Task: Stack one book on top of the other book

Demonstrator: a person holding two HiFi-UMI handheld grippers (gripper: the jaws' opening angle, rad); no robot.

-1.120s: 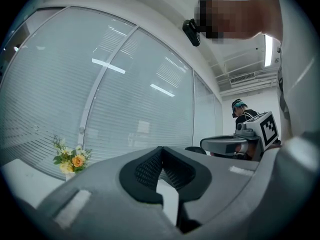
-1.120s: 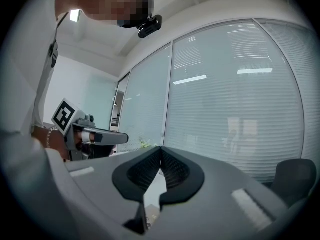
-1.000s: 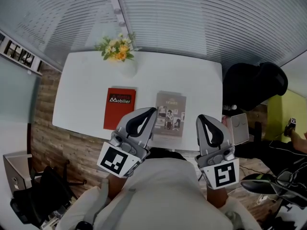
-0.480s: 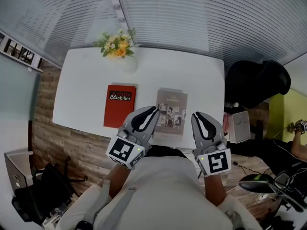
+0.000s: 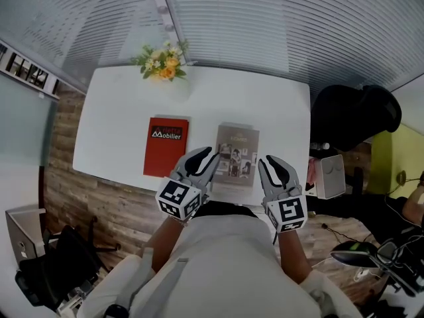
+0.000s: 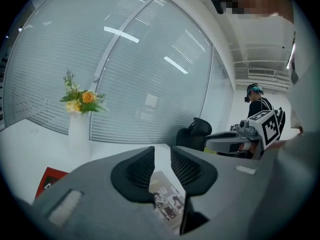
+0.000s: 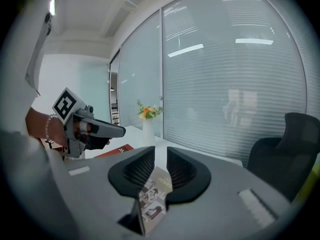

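Left gripper [image 5: 207, 156] and right gripper [image 5: 273, 163] are tipping down toward the white table [image 5: 119, 111], having pointed at the blinds a second ago. Only the head view is showing the red book [image 5: 165, 155] and the grey book [image 5: 240, 144] lying flat, side by side and apart, near the front edge. Each gripper view is showing its own jaws slightly parted around nothing, the grey book lying beyond the gap.
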